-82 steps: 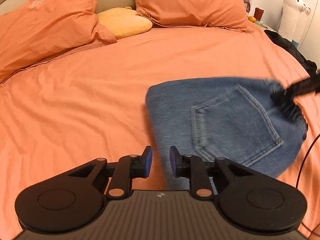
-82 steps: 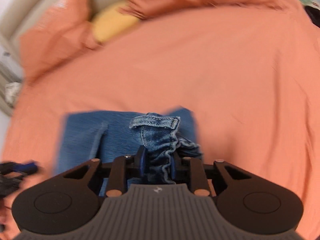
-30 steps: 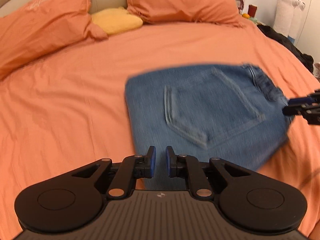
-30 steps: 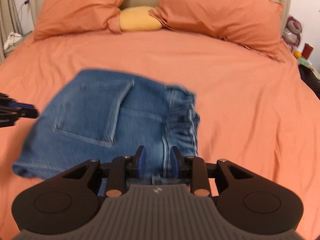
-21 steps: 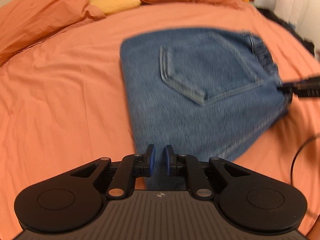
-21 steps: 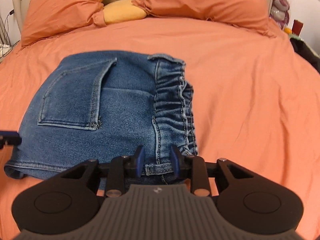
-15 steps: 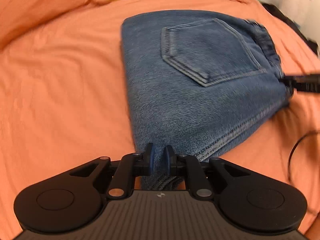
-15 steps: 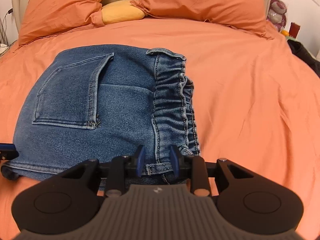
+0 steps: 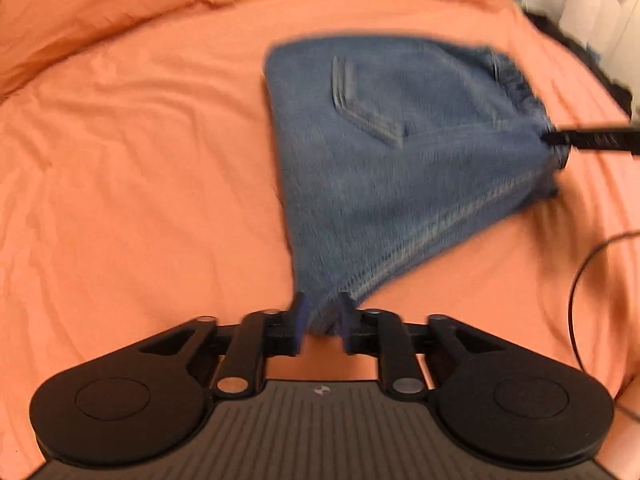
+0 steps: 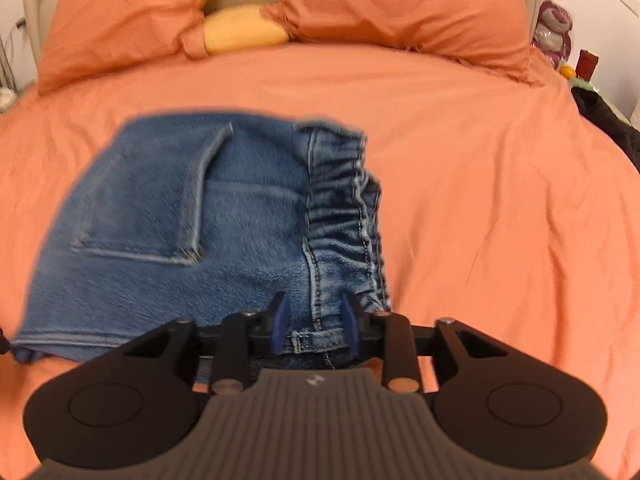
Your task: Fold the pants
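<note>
The blue denim pants (image 9: 400,152) lie folded into a compact bundle on the orange bed, back pocket up, elastic waistband on the right; they also show in the right wrist view (image 10: 208,232). My left gripper (image 9: 320,320) has its jaws parted around the bundle's near left corner. My right gripper (image 10: 316,318) has its jaws parted around the waistband's near corner (image 10: 320,336). The right gripper's fingers (image 9: 592,140) show at the bundle's right edge in the left wrist view.
Orange pillows (image 10: 404,4) and a yellow cushion (image 10: 244,34) line the headboard. Dark clothing (image 10: 608,120) lies at the bed's right edge. A black cable (image 9: 580,276) curves at the right. Orange sheet (image 9: 140,180) spreads left of the pants.
Both grippers have opened wider and loosened their hold on the pants' corners. The bundle has come down flat on the bed, and the left gripper has drawn back from it.
</note>
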Tool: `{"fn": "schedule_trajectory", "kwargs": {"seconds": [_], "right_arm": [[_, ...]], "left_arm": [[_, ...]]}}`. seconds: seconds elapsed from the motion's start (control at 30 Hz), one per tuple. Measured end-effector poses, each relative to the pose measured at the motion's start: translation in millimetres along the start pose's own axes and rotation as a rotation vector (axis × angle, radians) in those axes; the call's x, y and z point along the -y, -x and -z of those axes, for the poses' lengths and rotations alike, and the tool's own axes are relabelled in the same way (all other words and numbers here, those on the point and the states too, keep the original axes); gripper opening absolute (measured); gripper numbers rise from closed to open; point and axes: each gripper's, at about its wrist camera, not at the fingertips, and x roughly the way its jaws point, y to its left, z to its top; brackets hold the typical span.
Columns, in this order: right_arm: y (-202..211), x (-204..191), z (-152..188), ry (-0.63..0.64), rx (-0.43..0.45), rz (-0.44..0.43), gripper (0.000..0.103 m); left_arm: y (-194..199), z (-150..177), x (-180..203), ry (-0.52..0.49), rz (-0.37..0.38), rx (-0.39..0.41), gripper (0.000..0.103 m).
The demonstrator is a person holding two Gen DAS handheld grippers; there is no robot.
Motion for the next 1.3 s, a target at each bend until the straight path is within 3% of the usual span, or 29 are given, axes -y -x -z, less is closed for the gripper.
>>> {"fn": "schedule_trajectory", "kwargs": {"seconds": [0.03,0.07,0.17,0.2,0.27,0.4,0.53,0.67,0.8,1.0,1.17,1.3], "right_arm": [[9.2,5.1,-1.5,-0.037,0.015,-0.032,0.058],[18.2,11.1,-1.8,-0.083,0.035,-0.045,0.079],[39.6,29.2,3.1,-0.199,0.078,-0.093,0.083],[41.7,35.4,7.6,-0.249,0.072,-0.111,0.088],[38.7,52.0,19.0,-0.379,0.053,-0.161,0.097],[8.4,81.8,45.9,-0.639,-0.023,-0.244,0.098],[-23.0,97.9,60.1,-0.777,-0.064,-0.315,0.098],[-45.9,100.9,62.3,-0.795,-0.079,-0.363,0.097],[-64.7,105.1,58.2,-0.764,-0.061,-0.446,0.084],[-91.4,120.5,62.5,-0.791,-0.077,-0.582,0.083],[-98.4,119.0,60.3,-0.776,-0.069,-0.601,0.084],[-96.6,114.2,61.1,-0.779,-0.050,-0.579,0.079]], "left_arm": [[6.0,-3.3,-5.0,0.022,0.002,0.025,0.039],[10.8,-7.1,-9.9,0.046,0.006,0.051,0.046],[15.9,-20.7,-23.9,0.117,0.032,0.110,0.063],[14.6,-26.4,-27.9,0.139,0.037,0.128,0.073],[9.5,-37.4,-35.0,0.175,0.039,0.154,0.082],[-6.5,-54.4,-51.5,0.264,0.096,0.166,0.086],[-30.5,-68.4,-61.2,0.327,0.145,0.134,0.087],[-54.2,-80.4,-68.1,0.334,0.158,0.101,0.087],[-73.3,-86.6,-75.7,0.365,0.243,0.074,0.087],[-102.1,-93.1,-79.2,0.351,0.279,0.027,0.087],[-112.8,-95.2,-82.5,0.329,0.312,0.025,0.091],[-115.1,-96.5,-82.4,0.319,0.330,0.026,0.092]]}}
